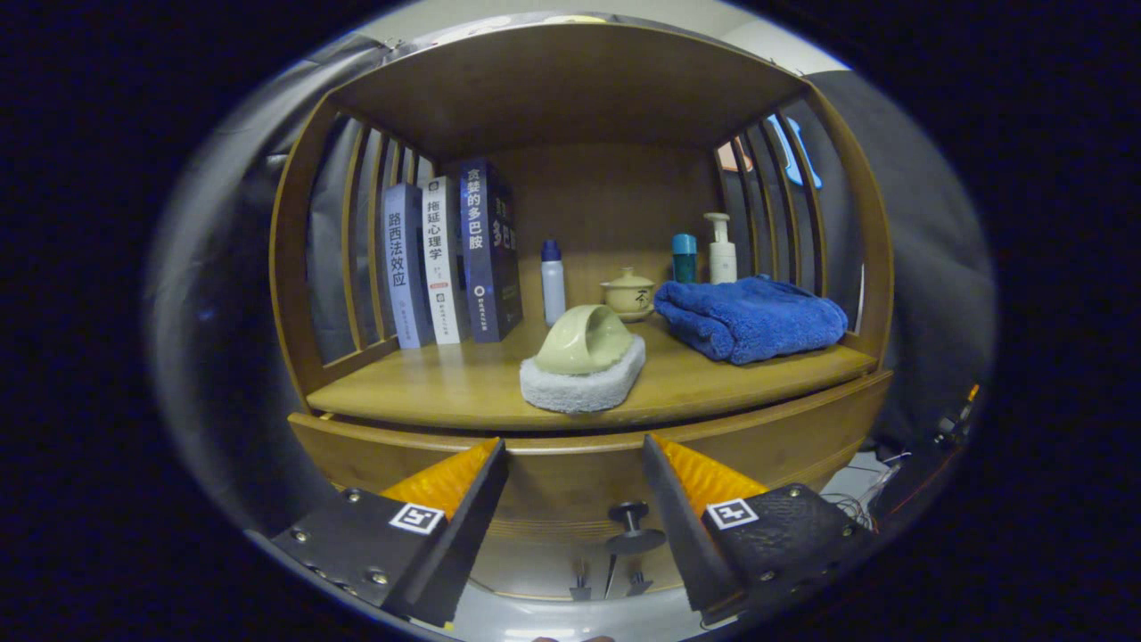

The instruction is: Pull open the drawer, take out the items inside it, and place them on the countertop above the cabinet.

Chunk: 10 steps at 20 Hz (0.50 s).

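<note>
A wooden cabinet stands ahead with its countertop (446,388) at about finger height. On the countertop's front edge rests a cleaning brush (586,358), a green handle on a white pad. Below the countertop is the drawer front (570,481), which looks shut, with a dark round knob (631,526). My gripper (575,446) is open, its fingers (704,477) spread in front of the drawer, and the knob sits low between them. Nothing is held. The drawer's inside is hidden.
At the back of the shelf stand three books (450,259), a white bottle (554,282), a lidded ceramic jar (629,294), a teal-capped bottle (685,257) and a pump bottle (721,250). A folded blue towel (751,319) lies at right. Slatted side walls close both ends. Smaller knobs (579,588) show lower down.
</note>
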Each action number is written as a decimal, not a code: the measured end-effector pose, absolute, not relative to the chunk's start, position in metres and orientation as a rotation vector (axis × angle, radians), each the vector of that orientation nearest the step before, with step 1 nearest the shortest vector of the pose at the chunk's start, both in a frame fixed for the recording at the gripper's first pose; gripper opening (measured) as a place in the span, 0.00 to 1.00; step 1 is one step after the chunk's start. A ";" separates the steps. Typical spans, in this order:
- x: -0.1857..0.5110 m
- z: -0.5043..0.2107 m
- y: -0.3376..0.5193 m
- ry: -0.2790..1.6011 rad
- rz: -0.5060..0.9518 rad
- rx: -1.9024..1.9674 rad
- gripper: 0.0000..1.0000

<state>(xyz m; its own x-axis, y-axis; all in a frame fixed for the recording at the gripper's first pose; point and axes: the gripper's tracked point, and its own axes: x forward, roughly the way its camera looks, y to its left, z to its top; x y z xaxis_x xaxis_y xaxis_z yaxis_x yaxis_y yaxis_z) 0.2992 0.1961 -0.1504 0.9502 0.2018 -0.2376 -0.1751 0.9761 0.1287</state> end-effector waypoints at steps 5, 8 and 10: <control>0.306 -0.154 0.197 0.253 0.179 0.102 0.91; 0.306 -0.155 0.197 0.237 0.179 0.118 0.89; 0.306 -0.155 0.197 0.237 0.176 0.130 0.89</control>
